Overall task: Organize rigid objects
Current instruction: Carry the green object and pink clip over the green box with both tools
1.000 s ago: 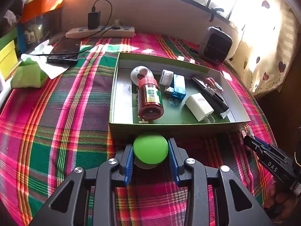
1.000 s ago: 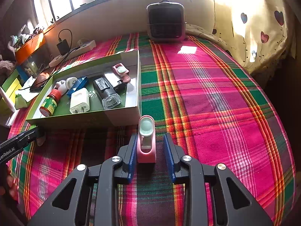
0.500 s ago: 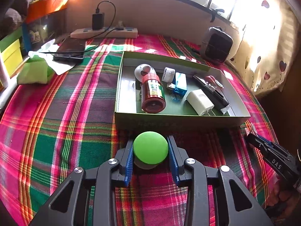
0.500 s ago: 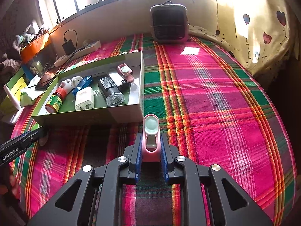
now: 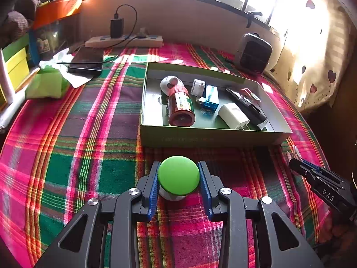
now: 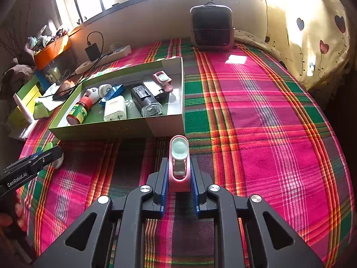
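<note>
My left gripper is shut on a green-capped white round object, held just in front of the green box's near wall. My right gripper is shut on a pink clip-like object with a pale green pad, near the box's right front corner. The box holds a red bottle, a white charger, a blue item, a black device and another pink clip. Each gripper shows in the other view: the left gripper, the right gripper.
A plaid cloth covers the surface. A small heater stands at the back. A power strip with charger, a phone and a green pouch lie at the back left. Boxes line the left edge.
My right gripper closed on the pink clip and lifted it slightly. My left gripper, still holding the green-capped object, pulled back a little from the box.
</note>
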Available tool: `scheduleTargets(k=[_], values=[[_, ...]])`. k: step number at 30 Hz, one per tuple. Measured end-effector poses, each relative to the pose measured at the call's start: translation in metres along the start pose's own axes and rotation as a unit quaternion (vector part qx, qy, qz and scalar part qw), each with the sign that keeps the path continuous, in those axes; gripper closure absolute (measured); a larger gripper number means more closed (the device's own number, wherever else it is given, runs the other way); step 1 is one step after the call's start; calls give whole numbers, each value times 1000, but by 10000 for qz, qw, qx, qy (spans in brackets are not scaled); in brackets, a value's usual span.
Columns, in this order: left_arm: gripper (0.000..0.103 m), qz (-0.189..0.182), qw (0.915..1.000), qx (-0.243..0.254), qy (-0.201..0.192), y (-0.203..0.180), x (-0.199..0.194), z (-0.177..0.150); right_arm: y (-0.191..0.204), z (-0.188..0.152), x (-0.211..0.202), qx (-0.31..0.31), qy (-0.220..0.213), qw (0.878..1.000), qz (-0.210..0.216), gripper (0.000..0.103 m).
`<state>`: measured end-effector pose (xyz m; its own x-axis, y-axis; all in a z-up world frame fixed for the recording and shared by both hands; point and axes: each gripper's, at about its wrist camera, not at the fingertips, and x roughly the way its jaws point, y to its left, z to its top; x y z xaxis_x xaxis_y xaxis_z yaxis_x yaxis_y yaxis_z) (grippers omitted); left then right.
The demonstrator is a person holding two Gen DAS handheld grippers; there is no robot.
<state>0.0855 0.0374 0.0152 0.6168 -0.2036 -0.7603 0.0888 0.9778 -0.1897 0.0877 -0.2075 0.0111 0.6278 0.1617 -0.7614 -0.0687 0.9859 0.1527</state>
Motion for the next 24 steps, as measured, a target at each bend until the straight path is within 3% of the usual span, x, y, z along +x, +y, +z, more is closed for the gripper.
scheduleTargets(k=[24], values=[[71,-167,9990,200,-363,-12,-32,10,34,6,-26,-438,-292,9981,312,84]])
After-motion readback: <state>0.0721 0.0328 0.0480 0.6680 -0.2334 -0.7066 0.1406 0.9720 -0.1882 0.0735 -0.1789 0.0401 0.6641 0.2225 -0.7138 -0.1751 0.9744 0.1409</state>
